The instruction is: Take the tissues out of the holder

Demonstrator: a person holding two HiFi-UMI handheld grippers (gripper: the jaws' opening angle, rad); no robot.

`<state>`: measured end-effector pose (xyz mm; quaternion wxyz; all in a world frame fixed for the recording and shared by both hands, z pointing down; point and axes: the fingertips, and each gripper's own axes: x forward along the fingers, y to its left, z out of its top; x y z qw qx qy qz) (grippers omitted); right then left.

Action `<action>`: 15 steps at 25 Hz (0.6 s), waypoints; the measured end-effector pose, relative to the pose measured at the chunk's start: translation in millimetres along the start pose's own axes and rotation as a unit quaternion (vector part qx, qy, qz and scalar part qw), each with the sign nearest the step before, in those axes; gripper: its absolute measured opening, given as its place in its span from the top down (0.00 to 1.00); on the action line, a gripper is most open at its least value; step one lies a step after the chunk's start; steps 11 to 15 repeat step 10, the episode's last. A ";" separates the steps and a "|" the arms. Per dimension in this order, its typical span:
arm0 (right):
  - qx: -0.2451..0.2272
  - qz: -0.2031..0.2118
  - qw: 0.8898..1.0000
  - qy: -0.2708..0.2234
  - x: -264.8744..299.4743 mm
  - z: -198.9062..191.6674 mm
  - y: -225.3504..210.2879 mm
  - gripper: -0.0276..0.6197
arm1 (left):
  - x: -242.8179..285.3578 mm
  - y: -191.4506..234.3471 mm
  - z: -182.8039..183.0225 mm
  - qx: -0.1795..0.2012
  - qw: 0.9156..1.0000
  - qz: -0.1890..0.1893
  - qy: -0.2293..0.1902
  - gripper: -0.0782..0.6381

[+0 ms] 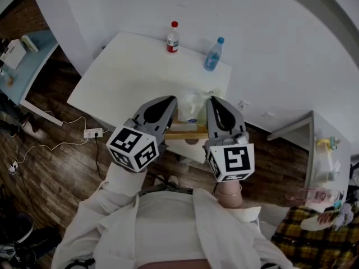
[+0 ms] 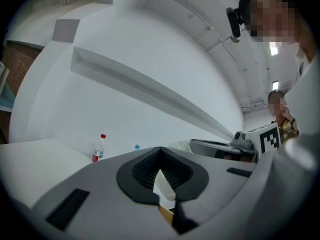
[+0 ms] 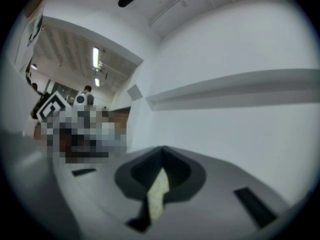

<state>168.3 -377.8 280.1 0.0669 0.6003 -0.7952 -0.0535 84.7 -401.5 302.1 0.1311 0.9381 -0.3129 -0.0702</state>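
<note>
The white bench (image 1: 129, 72) stretches away from me. Two bottles stand well apart from my work at its far edge, one red-capped (image 1: 173, 37) and one blue-capped (image 1: 213, 55). Everything that matters sits at the near edge.

The wooden holder (image 1: 188, 133) lies there with its long axis running left to right, square across the line I point along. The tissues (image 1: 192, 108), a pale crinkled pack, show just beyond it on the far side, touching or rising from it. From above I cannot tell whether they sit in the holder or just past it.

My left hand-held gripper (image 1: 168, 102) flanks them on the left and my right hand-held gripper (image 1: 216, 104) on the right. Both point level toward the far wall, so the tissues lie between the two tips, inward from each. Neither is clearly the nearer.

Both pairs of jaws stand together. The left slit shows a white sliver (image 2: 165, 184) above a corner of wood (image 2: 166, 215), and the right slit shows a pale speckled strip (image 3: 157, 194). I cannot tell whether either is pinched or only seen through the gap. I judge that any lift must go up and clear of the holder's long side.
</note>
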 end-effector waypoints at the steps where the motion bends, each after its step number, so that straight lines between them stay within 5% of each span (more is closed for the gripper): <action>1: 0.000 0.002 1.000 0.002 0.4 -1.5 0.1 0.94 | 0.1 -0.3 -0.4 0.000 1.000 0.000 -0.001 0.87; 15: 0.000 0.016 1.000 0.011 0.6 -3.0 9.1 0.94 | -3.0 -1.4 -2.1 0.000 1.000 0.000 0.005 0.87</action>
